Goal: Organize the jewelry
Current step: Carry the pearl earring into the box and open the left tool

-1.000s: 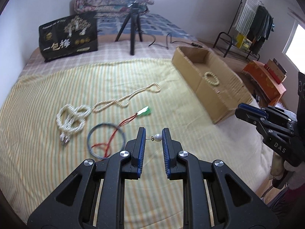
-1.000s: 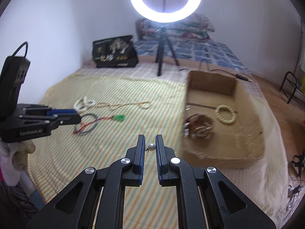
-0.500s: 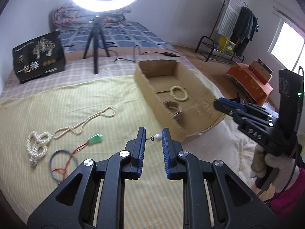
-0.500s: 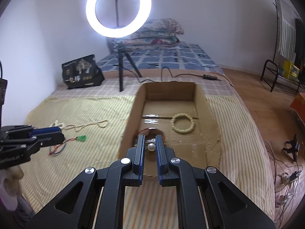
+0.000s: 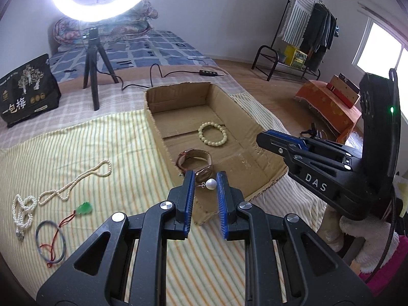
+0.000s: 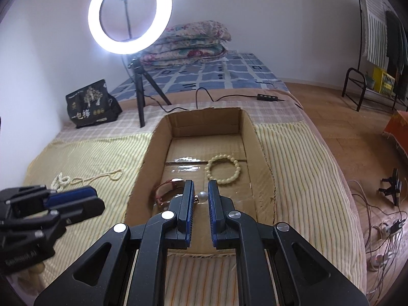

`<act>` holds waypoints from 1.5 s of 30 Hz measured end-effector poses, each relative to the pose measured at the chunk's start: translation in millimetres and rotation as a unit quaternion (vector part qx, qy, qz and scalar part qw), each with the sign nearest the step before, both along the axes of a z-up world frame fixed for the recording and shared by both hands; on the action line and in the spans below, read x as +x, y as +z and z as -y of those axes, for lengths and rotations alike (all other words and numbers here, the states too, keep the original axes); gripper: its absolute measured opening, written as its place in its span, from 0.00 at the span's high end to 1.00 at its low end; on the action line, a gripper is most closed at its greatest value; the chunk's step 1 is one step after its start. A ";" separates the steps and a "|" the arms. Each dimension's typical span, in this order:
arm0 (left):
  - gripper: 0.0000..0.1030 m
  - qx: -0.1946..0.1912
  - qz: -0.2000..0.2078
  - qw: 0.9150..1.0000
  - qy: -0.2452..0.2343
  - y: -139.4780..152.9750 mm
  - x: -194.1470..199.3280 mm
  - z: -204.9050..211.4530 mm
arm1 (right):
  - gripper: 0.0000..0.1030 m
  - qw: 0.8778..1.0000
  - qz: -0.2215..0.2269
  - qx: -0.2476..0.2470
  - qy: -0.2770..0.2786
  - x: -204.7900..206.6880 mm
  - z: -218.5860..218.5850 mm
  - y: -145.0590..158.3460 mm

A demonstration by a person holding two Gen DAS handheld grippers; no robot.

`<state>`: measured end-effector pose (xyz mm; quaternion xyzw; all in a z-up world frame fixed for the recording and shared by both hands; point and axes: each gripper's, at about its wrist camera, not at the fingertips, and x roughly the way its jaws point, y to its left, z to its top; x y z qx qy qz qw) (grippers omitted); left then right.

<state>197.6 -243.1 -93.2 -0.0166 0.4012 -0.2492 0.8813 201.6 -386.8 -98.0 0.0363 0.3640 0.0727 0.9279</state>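
Left gripper (image 5: 204,182) is nearly closed, pinching a round glossy pearl stud (image 5: 211,184) by its little metal post. Right gripper (image 6: 200,191) has the same narrow-gap grip on a second pearl stud (image 6: 202,195).

A second ago both were over the striped yellow sheet (image 5: 102,140); now both hang over the near end of the open cardboard box (image 5: 178,99).

In the box there's one cream bead bracelet (image 5: 213,135) and one brown-strap watch (image 5: 196,160), curled up. Out on the sheet are two pearl strands, a thin looped one (image 5: 76,181) and a bunched white one (image 5: 23,211). Beside them lie one blue bangle (image 5: 48,221) and one green pendant (image 5: 84,208) on a red cord.
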 end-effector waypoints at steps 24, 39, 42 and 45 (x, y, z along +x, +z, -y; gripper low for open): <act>0.72 0.024 0.016 1.000 -0.008 -9.1 6.7 28.5 | 0.83 1.000 -0.012 0.014 -0.014 15.5 8.8 -6.1; 0.41 0.026 0.029 0.999 -0.002 -2.3 3.0 20.1 | 0.31 0.999 0.014 -0.003 -0.047 12.2 8.7 6.8; 0.39 0.029 0.030 0.999 -0.002 -1.6 2.0 17.6 | 0.31 0.999 0.016 -0.005 -0.046 10.5 7.3 9.1; 0.29 0.033 0.033 0.999 -0.002 -0.6 -0.6 12.9 | 0.31 0.999 0.018 -0.010 -0.047 9.3 4.6 12.3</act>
